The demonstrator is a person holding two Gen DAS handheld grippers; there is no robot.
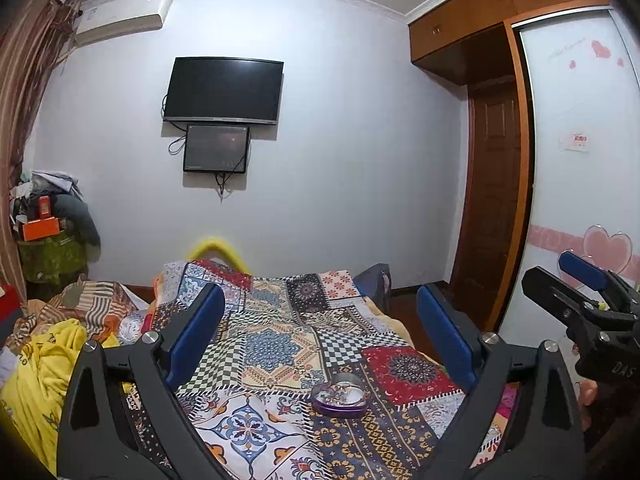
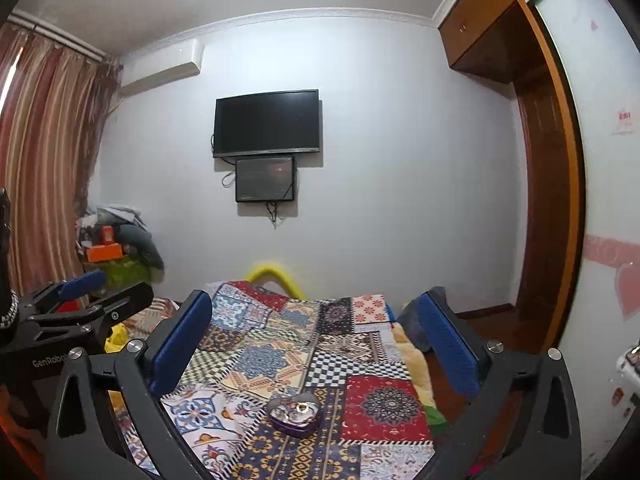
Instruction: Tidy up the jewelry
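A purple heart-shaped jewelry box (image 1: 339, 395) with a clear lid sits on a patchwork cloth (image 1: 280, 344); small jewelry pieces show inside it. It also shows in the right wrist view (image 2: 294, 414). My left gripper (image 1: 320, 332) is open and empty, held above the cloth with the box low between its fingers. My right gripper (image 2: 316, 340) is open and empty, likewise above the box. The right gripper shows at the right edge of the left wrist view (image 1: 580, 292). The left gripper shows at the left in the right wrist view (image 2: 84, 296).
The cloth (image 2: 320, 360) covers a narrow surface. Bedding and a yellow blanket (image 1: 48, 360) lie to the left. A TV (image 1: 224, 90) hangs on the far wall. A wooden wardrobe and door (image 1: 496, 200) stand to the right. A cluttered pile (image 1: 48, 216) sits in the left corner.
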